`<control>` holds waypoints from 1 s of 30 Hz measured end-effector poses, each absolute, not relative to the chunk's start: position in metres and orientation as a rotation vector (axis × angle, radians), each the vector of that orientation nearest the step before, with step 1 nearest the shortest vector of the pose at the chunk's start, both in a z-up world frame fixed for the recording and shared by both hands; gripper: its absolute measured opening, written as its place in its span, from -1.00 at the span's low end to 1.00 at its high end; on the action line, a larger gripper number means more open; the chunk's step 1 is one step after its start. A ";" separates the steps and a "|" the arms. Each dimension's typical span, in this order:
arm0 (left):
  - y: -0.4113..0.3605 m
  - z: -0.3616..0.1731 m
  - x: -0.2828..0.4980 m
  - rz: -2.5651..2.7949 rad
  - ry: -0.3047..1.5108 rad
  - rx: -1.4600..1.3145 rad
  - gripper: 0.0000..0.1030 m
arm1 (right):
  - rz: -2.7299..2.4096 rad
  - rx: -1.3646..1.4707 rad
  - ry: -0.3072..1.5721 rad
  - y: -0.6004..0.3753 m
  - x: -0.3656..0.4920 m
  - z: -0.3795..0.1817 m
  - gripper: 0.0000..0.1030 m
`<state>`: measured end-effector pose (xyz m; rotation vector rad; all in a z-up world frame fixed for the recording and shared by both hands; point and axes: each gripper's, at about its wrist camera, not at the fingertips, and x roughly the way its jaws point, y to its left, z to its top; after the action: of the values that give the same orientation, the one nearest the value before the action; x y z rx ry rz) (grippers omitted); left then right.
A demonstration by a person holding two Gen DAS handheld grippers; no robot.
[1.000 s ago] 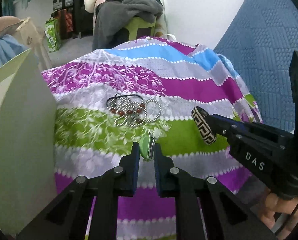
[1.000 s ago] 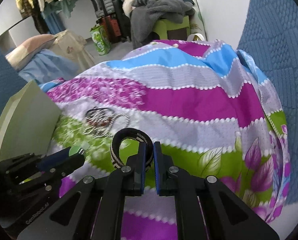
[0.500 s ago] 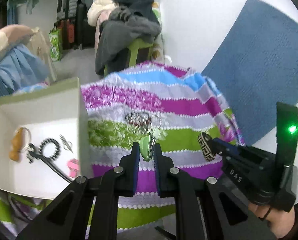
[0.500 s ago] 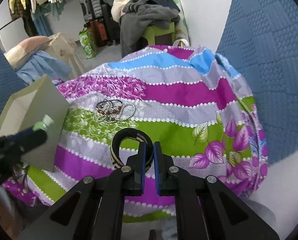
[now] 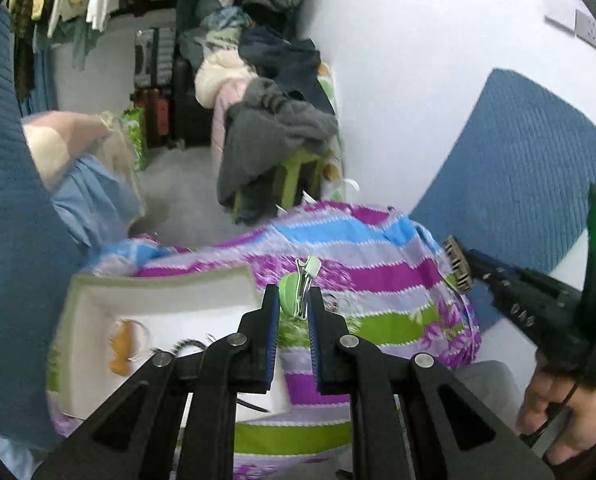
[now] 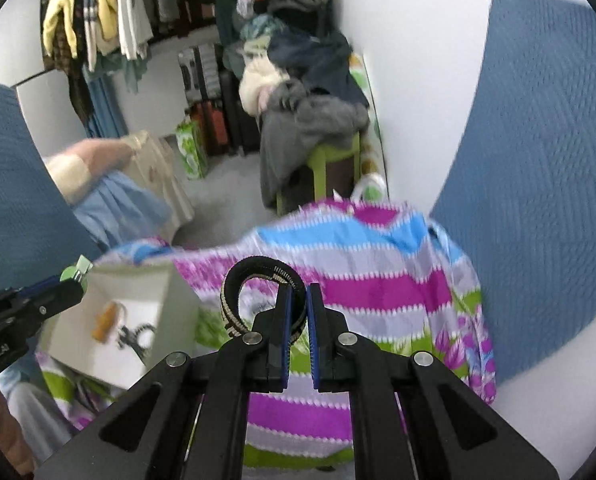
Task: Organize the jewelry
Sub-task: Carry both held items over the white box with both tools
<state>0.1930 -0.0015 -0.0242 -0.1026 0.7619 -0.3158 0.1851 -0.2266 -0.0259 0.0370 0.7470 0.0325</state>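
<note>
The left gripper [image 5: 292,310] is clamped on a green hair clip [image 5: 296,294], which stands up between its blue-padded fingers [image 5: 272,332] with its metal tip poking above them. The right gripper [image 6: 296,316] pinches a black-and-cream patterned bangle [image 6: 250,296]; the loop arches up and to the left of the fingers. Both are raised above the striped floral cloth [image 6: 361,288]. On the left part of that cloth sits the white open box [image 5: 158,312], below and to the left of the hair clip, holding an orange piece [image 5: 122,344] and a dark beaded band [image 6: 136,336], both blurred. Beyond the cloth, a green stool [image 6: 333,160] carries piled clothes [image 6: 309,120].
</note>
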 end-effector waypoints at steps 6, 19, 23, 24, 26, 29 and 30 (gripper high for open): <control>0.038 -0.004 0.194 -0.275 0.728 -0.090 -0.76 | 0.030 0.023 0.679 -0.200 0.186 0.005 -0.89; 0.107 -0.023 0.198 -0.226 0.746 -0.070 -0.76 | 0.053 0.016 0.659 -0.135 0.189 -0.006 -0.89; 0.118 -0.043 0.200 -0.226 0.776 -0.063 -0.76 | 0.084 0.007 0.708 -0.112 0.190 -0.031 -0.89; 0.121 -0.049 0.200 -0.226 0.788 -0.068 -0.76 | 0.091 -0.001 0.720 -0.106 0.190 -0.037 -0.89; 0.126 -0.063 0.201 -0.220 0.815 -0.077 -0.75 | 0.114 -0.013 0.754 -0.093 0.191 -0.052 -0.89; 0.136 -0.087 0.203 -0.208 0.859 -0.101 -0.75 | 0.138 -0.032 0.798 -0.077 0.192 -0.072 -0.89; 0.138 -0.092 0.203 -0.200 0.870 -0.100 -0.75 | 0.145 -0.037 0.809 -0.074 0.191 -0.078 -0.89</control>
<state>0.2025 0.1379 -0.0922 -0.0997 0.8697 -0.1998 0.1912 -0.0743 -0.0776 -0.0373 0.8089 0.1452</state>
